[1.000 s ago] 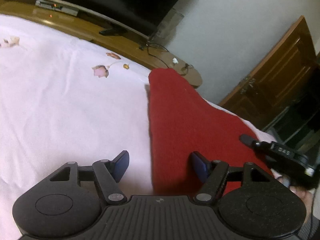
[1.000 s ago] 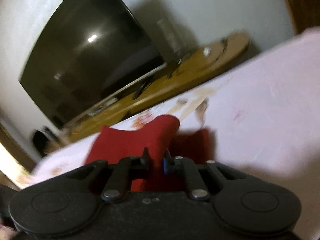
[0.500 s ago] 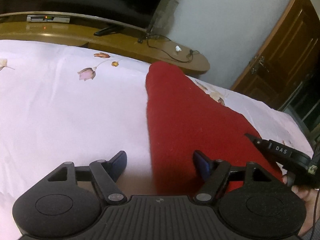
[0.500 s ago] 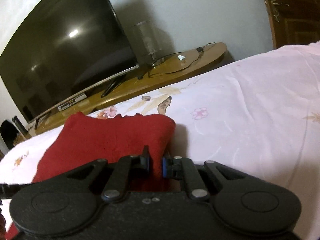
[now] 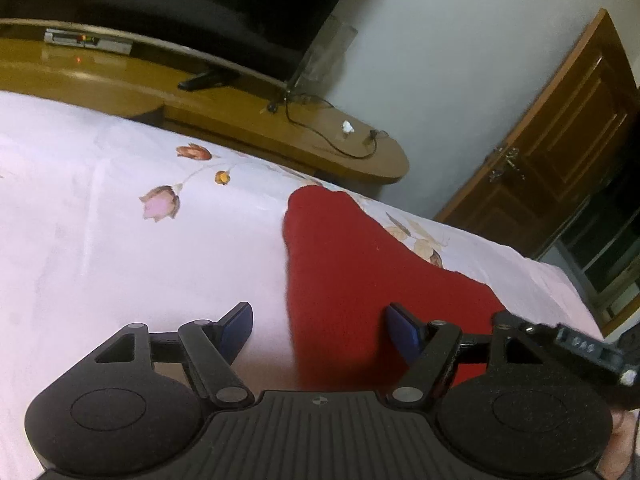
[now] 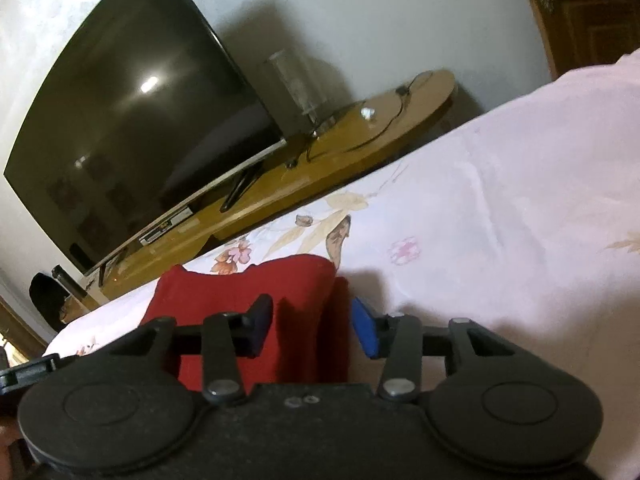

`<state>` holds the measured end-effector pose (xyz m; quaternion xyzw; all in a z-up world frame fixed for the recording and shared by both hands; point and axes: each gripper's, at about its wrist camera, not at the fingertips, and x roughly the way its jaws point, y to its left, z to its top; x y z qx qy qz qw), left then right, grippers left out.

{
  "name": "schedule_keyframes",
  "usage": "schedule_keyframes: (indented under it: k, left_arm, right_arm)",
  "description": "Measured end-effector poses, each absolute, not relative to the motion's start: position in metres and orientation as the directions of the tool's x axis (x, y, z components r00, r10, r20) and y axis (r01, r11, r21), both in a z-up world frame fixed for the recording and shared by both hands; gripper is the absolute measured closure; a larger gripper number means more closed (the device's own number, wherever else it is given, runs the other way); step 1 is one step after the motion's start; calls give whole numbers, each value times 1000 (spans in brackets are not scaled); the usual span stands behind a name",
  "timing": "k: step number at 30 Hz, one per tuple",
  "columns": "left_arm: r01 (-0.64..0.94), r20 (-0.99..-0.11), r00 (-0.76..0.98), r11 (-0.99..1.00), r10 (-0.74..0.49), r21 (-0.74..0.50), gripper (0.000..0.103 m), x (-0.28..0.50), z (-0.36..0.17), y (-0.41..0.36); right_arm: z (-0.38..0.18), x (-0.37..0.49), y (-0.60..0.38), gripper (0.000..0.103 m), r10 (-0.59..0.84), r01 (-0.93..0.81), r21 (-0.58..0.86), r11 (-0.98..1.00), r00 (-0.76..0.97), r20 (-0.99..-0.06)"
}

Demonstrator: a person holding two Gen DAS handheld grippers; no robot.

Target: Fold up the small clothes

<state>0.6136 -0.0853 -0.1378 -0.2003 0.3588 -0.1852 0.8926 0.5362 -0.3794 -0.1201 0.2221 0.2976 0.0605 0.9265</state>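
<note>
Right wrist view: right hand-held gripper (image 6: 312, 330) is opening around the red cloth (image 6: 256, 300) on the bed (image 6: 500, 220); left hand-held gripper (image 5: 320, 330) gapes wide, gripping nothing.

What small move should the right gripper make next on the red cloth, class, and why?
Probably draw the right gripper back off the red cloth. Its fingers are opening and no longer press the cloth, which lies folded on the sheet. The left gripper is open too, so nothing holds it.
</note>
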Motion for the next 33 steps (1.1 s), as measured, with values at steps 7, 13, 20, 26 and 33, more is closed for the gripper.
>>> schedule_keyframes:
  k: [7,13,20,26,33]
  left_arm:
    - [174,-581,678,866,-451,-469,30,616,-145,-88]
    - [175,-566,686,859,-457,-481,30,616,-145,-86]
    - [165,-628,669,904,-397,-395,30,629,-148,-104]
    - [190,-590,693,895,-414,-404,28,607,-133,-89]
    - [219,-539,666,826,-515,-519,28,536,-140,-60]
  right_arm:
    - [-126,543,-366,62,252,-39,413,910,842,-477]
    - [-131,552,-389,91,367,-80,579,812,841,-398]
    - [-147,565,-373,95,215,9,381,925,814,-540]
    - [-129,557,-368,66,203,5,351,936,808,-553]
    - [-108,456,-390,63,331,-37,528,849,815,-476]
